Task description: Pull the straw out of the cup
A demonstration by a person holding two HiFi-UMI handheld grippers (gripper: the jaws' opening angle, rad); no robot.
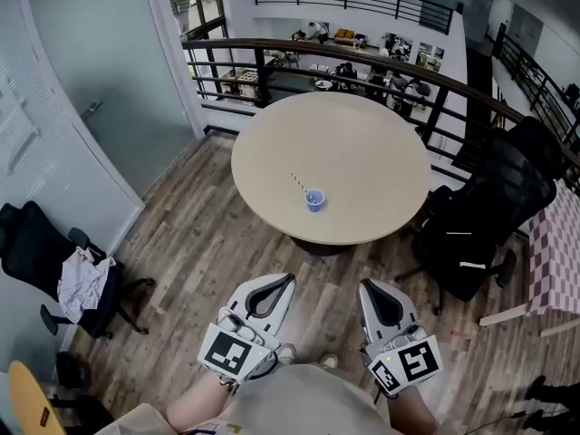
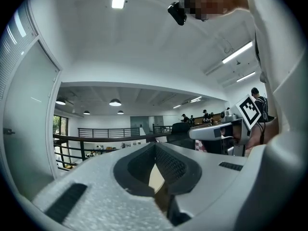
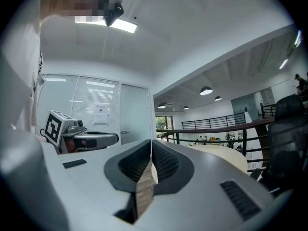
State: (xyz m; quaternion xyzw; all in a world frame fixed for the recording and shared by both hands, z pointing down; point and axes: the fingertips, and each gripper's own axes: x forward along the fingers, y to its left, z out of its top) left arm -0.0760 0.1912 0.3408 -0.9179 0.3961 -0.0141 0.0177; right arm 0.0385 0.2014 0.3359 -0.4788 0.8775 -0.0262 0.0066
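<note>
While you hold both tools low in the head view, each is closed on nothing: the left gripper [image 1: 272, 288] brings its grey, grainy jaws together at the tips, with the dark ribbed pads [image 2: 169, 165] curving round an empty hollow, and the right gripper [image 1: 379, 299] looks the same. Your small, round blue cup [image 1: 314, 199] stands near the middle of the frame on the smooth, pale beige round desk [image 1: 362, 143], well apart from both grippers. A thin striped straw [image 1: 300, 182] leans out of it toward the upper left. Grey-brown wood planks make up the floor [image 1: 204, 243] around the desk
</note>
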